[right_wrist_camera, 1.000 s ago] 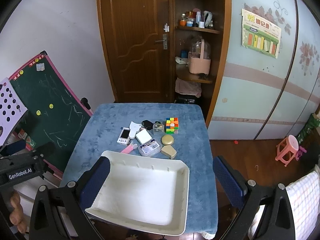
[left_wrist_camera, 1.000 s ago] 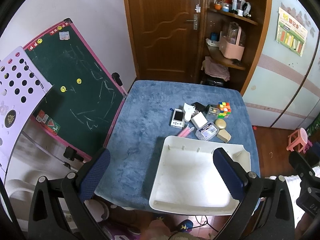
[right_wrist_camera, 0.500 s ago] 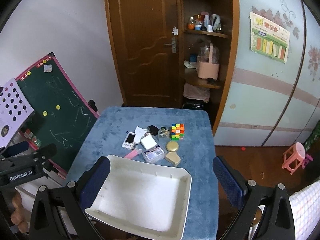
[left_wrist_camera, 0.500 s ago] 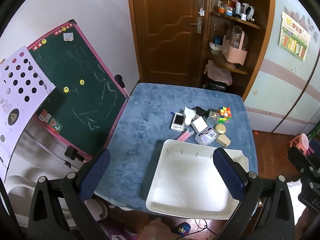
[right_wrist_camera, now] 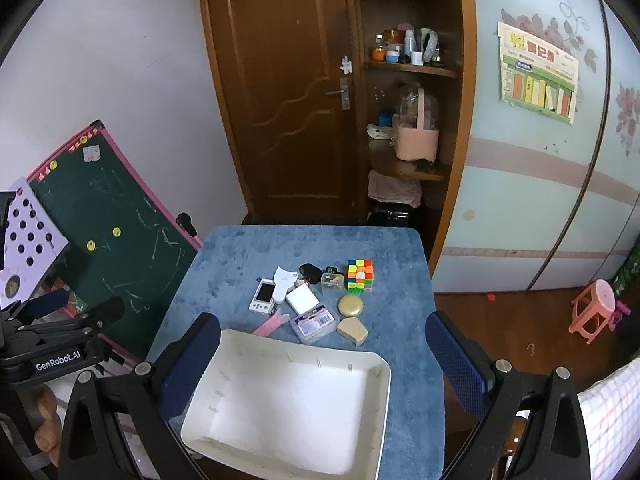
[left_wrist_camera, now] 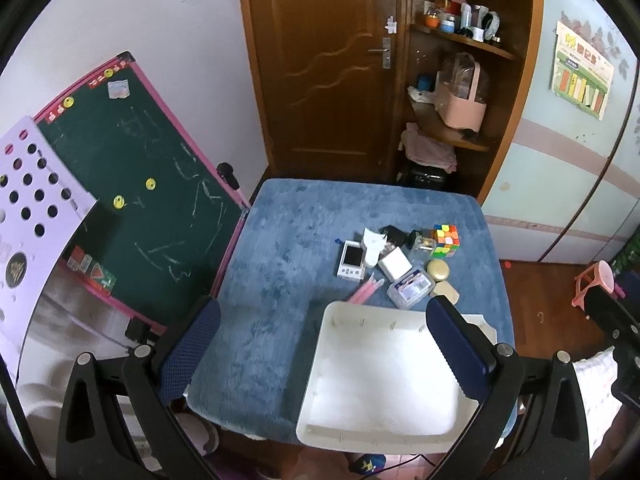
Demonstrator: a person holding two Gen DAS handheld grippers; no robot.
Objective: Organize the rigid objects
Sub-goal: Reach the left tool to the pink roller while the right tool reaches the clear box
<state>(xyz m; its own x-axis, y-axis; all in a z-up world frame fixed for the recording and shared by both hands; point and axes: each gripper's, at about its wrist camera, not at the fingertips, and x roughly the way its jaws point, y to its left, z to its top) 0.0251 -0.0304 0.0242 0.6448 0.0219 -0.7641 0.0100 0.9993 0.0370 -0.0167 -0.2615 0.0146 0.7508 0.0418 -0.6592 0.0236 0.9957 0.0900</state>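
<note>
Blue-clothed table (right_wrist_camera: 240, 256) mid-frame, white tray (right_wrist_camera: 384, 400) lower centre, long axis running toward the door, pink pens (right_wrist_camera: 269, 326) slanting upper right, both grippers' fingers apart, empty.

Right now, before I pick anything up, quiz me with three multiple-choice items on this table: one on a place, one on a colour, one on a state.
1. Where does the colour cube sit?
A. inside the tray
B. on the blue cloth beyond the tray
C. on the floor

2. What colour are the pens by the tray's far rim?
A. pink
B. green
C. black

3. What is the state of the white tray?
A. full of objects
B. upside down
C. empty

Answers:
1 B, the cube stands among the small items on the cloth, past the tray.
2 A, both views show them pink.
3 C, only bare white floor shows inside; the left gripper and right gripper are both open and hold nothing.
</note>
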